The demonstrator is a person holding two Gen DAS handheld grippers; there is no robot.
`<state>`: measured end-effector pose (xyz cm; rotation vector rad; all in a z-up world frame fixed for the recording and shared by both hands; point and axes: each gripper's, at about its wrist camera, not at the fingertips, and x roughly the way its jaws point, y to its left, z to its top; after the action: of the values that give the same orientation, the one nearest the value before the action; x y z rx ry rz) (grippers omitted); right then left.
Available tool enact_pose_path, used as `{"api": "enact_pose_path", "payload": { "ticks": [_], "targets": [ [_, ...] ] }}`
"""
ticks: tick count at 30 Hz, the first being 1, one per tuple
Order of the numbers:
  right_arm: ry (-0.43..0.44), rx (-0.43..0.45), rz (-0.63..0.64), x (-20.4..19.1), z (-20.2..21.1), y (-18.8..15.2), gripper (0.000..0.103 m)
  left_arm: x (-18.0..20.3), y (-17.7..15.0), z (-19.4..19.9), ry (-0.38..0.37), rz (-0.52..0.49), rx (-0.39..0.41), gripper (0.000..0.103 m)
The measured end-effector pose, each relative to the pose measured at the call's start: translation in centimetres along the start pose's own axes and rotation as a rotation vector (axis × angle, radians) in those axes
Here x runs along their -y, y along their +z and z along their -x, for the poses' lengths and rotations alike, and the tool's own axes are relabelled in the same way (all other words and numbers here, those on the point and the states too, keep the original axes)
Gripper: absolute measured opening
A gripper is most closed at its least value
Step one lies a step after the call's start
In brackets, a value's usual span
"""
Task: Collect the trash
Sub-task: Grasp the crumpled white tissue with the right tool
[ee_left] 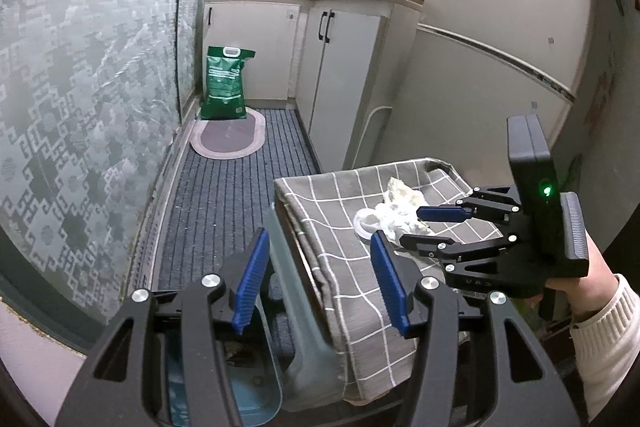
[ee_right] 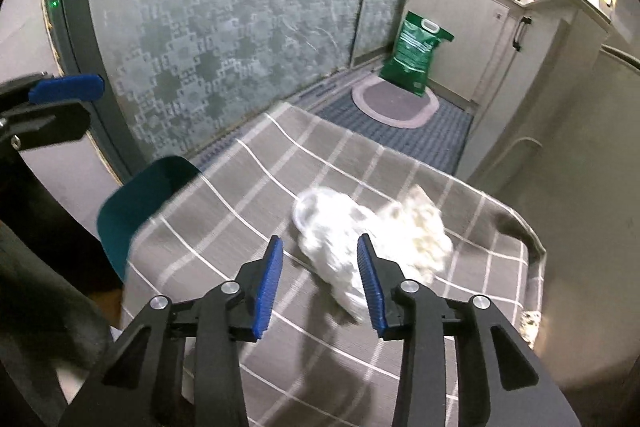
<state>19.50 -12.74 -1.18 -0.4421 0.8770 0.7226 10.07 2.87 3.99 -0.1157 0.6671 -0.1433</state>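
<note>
Your target, the crumpled white tissue wad (ee_right: 372, 231), lies on the gray checked cloth (ee_right: 248, 195) covering the table, just past your right tongs (ee_right: 320, 283) at about 12 to 1 o'clock in the right wrist view. Its long axis runs from 9 to 3 o'clock across that view, with a thin white ring-like piece (ee_left: 366, 221) touching its 9 o'clock end; the blur hides finer shape. Your right tongs stand wide and hold nothing, and so do your left tongs (ee_left: 316, 279) near the table's edge. The wad looks loose and soft, so a pinch at one end may tear off a shred or leave the ring behind. Dipping low could snag the cloth and drag it toward the teal bin (ee_right: 136, 195) at 9 o'clock.
</note>
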Motion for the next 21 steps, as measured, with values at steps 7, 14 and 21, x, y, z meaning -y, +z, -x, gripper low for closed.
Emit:
{"api": "enact_pose_path", "payload": {
  "ticks": [7,14,21],
  "targets": [
    [-0.015,-0.037,0.022,0.3,-1.6,-1.1,0.029,1.1,-0.3,-1.7,-0.011,-0.012,-0.031,0.056],
    [-0.004,-0.001,0.019,0.5,-0.6,-0.9,0.009,2.9,-0.8,-3.5,-0.037,-0.046,-0.074,0.056],
    [0.02,0.1,-0.069,3.2,3.4,-1.1,0.009,4.8,-1.7,-5.2,-0.071,-0.093,-0.118,0.055]
  ]
}}
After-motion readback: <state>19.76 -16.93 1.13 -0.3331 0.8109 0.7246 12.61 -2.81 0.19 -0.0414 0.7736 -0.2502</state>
